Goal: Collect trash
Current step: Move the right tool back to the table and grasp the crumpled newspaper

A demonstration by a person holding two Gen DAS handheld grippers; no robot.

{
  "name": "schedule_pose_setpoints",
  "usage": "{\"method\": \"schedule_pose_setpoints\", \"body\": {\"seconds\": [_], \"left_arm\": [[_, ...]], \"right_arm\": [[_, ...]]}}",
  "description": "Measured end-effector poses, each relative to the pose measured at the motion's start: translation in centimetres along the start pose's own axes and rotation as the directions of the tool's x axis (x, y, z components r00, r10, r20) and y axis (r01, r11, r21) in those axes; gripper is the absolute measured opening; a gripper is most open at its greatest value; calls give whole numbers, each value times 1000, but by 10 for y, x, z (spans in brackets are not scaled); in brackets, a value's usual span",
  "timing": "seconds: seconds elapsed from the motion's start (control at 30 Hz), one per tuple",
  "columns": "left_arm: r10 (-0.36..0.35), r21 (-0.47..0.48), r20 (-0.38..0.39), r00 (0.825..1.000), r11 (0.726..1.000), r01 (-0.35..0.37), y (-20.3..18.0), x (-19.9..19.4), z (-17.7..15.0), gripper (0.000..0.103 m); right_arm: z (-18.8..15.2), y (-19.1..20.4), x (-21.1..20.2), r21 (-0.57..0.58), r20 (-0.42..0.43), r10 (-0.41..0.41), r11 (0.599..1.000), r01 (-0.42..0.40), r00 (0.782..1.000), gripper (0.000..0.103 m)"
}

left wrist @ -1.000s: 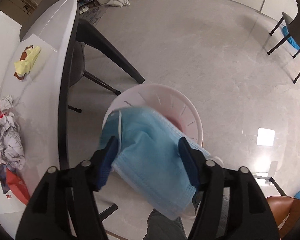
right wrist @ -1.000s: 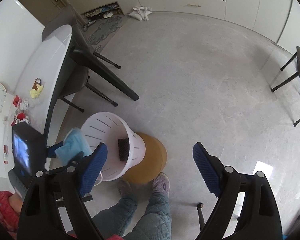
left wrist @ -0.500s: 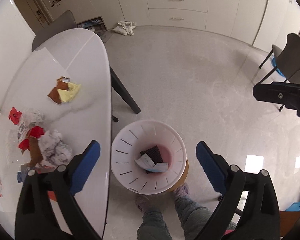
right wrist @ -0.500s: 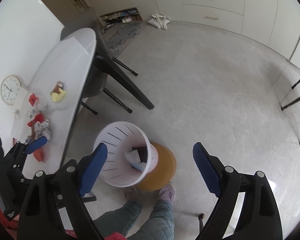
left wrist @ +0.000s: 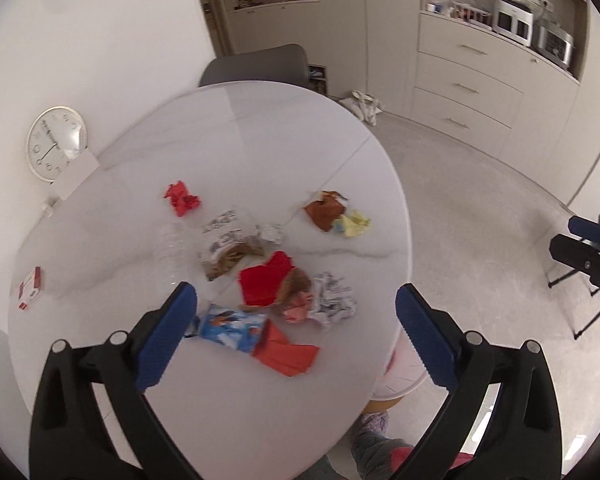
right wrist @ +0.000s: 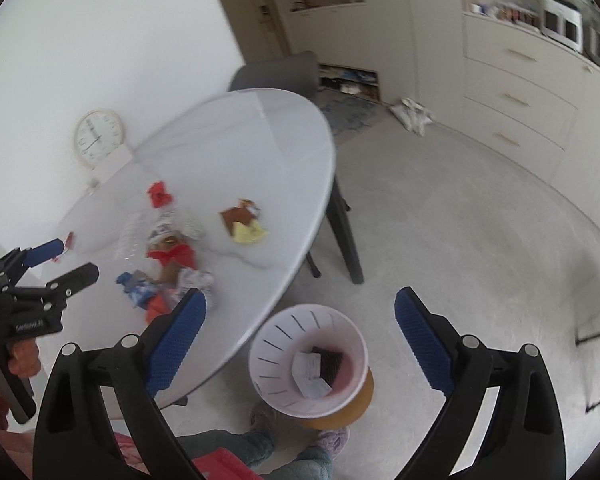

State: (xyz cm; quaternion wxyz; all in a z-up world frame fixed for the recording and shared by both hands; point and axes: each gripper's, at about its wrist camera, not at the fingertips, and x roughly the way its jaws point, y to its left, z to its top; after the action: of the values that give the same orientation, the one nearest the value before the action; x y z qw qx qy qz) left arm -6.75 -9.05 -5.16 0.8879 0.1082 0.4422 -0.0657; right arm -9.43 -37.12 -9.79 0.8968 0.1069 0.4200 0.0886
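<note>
With nothing between them, the jaws of the left gripper (left wrist: 296, 332) and right gripper (right wrist: 300, 330) have just been opening wide, apparently readying for the trash (left wrist: 276, 284) lying on the surface (left wrist: 260, 140) beyond them.

The white bin (left wrist: 400, 372) is mostly hidden behind the desk (left wrist: 260, 140) edge. The shelf things (right wrist: 496, 10) are blurred. The small box's (left wrist: 30, 288) words cannot be read.
</note>
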Motion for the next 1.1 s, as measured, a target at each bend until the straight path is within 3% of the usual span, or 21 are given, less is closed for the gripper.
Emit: {"method": "schedule_pose_setpoints", "body": {"seconds": [0.27,0.53,0.63,0.77,0.87,0.93,1.1], "left_arm": [[48,-201,-32,998,978,-54,93,9,-12,95],[47,-206,-68,997,977,-60,122,16,-30,95],[35,-202,-91,995,978,-53,121,20,-38,95],[37,-183,-117,992,981,-58,116,25,-50,95],[33,-181,-130,991,982,-56,113,26,-57,95],[32,-181,-136,990,982,-56,111,27,-60,95],[26,-186,-148,989,981,-53,104,29,-63,95]], "right_arm": [[7,79,43,-144,-57,51,988,-59,997,100],[-12,127,132,-230,-192,100,963,-144,976,100],[-16,131,167,-224,-257,87,963,-147,963,87],[-23,135,199,-216,-321,87,963,-162,943,82],[-27,137,211,-243,-338,70,957,-159,939,77],[-29,137,215,-258,-349,68,952,-165,935,63],[-28,132,215,-259,-362,74,950,-176,929,47]]}}
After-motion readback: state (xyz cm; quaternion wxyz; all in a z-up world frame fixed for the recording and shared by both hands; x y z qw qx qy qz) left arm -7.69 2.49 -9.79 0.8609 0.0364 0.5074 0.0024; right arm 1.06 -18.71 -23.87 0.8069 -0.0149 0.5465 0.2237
